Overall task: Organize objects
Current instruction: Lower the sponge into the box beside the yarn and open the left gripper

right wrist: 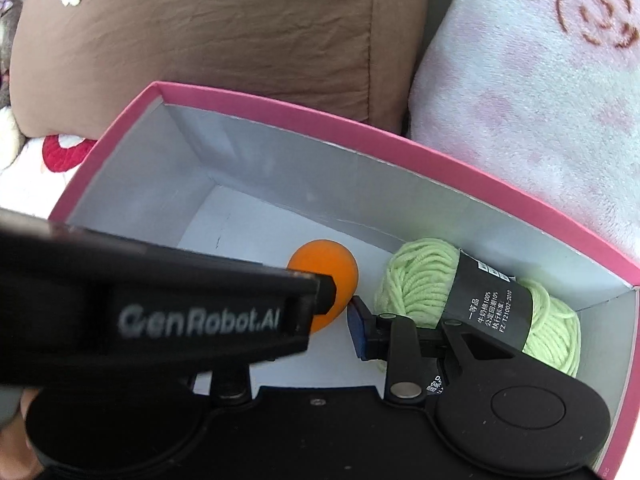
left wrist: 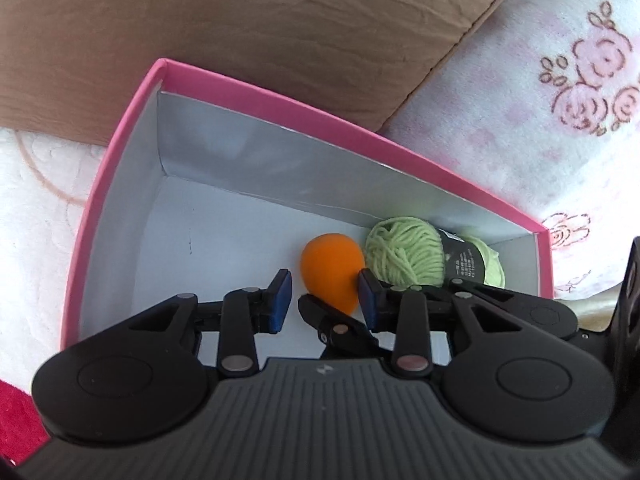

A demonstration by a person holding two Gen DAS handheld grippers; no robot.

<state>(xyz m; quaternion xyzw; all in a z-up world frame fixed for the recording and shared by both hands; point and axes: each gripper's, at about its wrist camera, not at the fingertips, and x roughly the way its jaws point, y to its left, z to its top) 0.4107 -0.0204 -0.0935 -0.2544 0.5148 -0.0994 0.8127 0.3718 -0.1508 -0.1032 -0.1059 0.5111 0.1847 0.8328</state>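
Observation:
An open pink box (left wrist: 280, 94) (right wrist: 320, 136) with a white inside lies on bedding. A pale green yarn skein (left wrist: 408, 256) (right wrist: 424, 280) with a black label lies in its right end. Left of the skein is an orange ball (left wrist: 332, 264) (right wrist: 320, 260), low over the box floor. My right gripper (right wrist: 326, 314) (left wrist: 340, 306) is shut on the ball. One blue pad touches its right side; the other finger is hidden in the right wrist view. My left gripper (left wrist: 325, 298) stands open just in front of the ball, with one right-gripper finger between its pads. Its body (right wrist: 160, 312) crosses the right wrist view.
A brown pillow (left wrist: 240, 20) (right wrist: 200, 40) leans behind the box. A pink rose-print blanket (left wrist: 540, 100) (right wrist: 540, 100) rises at the right. Red fabric (left wrist: 12, 412) shows at the lower left. The box floor left of the ball is bare.

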